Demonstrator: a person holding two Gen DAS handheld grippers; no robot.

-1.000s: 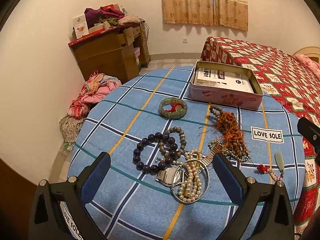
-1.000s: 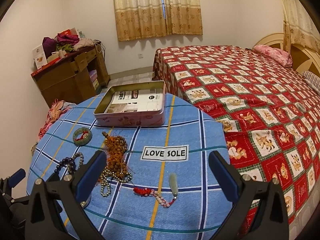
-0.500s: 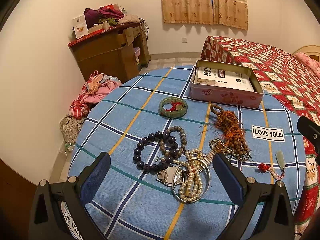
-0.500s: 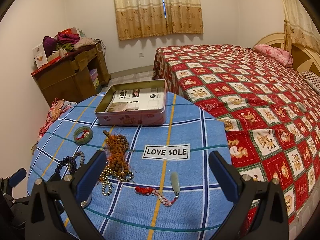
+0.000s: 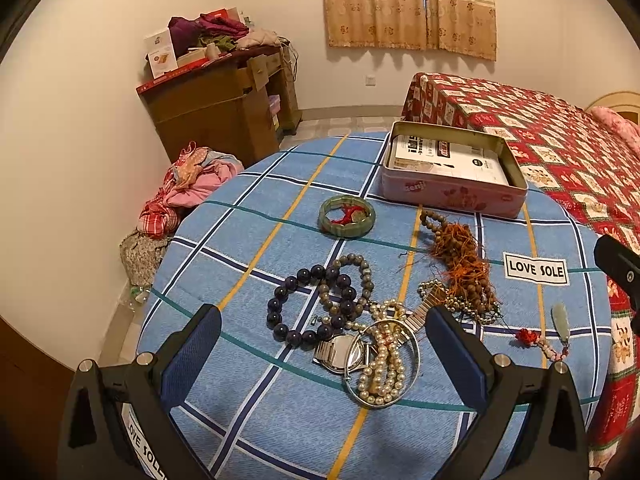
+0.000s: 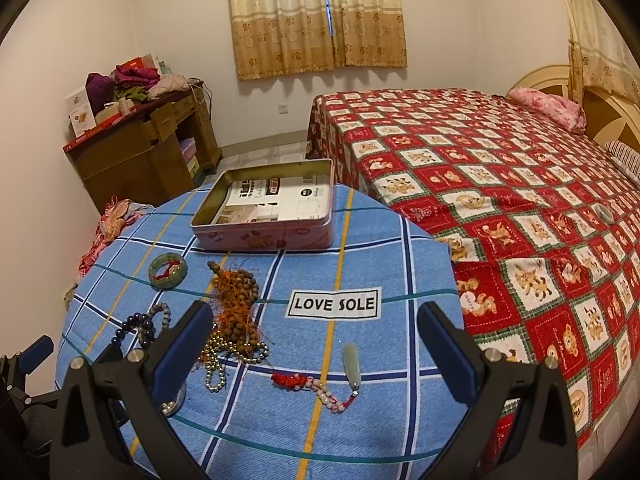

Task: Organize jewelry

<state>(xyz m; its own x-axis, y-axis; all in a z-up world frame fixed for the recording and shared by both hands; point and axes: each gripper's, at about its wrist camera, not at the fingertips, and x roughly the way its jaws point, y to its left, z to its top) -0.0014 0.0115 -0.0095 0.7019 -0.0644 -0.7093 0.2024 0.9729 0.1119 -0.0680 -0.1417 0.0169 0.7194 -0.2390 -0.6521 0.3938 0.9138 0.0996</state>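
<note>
A: Start with the biggest thing. What's on the blue checked cloth [image 5: 248,240]?

B: At its far edge sits the pink tin box [image 5: 452,196], lid off, with a printed white leaflet [image 6: 276,196] lying flat inside. No jewelry in it yet, as far as either view shows.

A: And the jewelry?

B: All loose on the cloth, nearer than the tin. A jade-green bangle [image 5: 347,216] lies alone just in front of the tin. It looks rigid and probably brittle, so I'd pinch across the rim. The brown wooden bead string with orange tassels [image 5: 460,256] will likely be limp and prone to snag; grab the thick bunch. The dark purple bead bracelet [image 5: 310,306] overlaps a grey bead bracelet [image 5: 360,276]; those beads look smooth and slippery.

A: The knot in front?

B: A metal watch [image 5: 340,354], a pearl strand [image 5: 382,372] and a thin silver bangle [image 5: 400,392] are touching and tangled. Lifting one may drag the rest. The jade pendant on its red-knotted cord [image 6: 340,376] lies apart and looks light.

A: The claws?

B: The left gripper [image 5: 322,342] is spread wide, empty, straddling that tangle from above. The right gripper [image 6: 314,340] is equally wide, empty, over the pendant.
</note>
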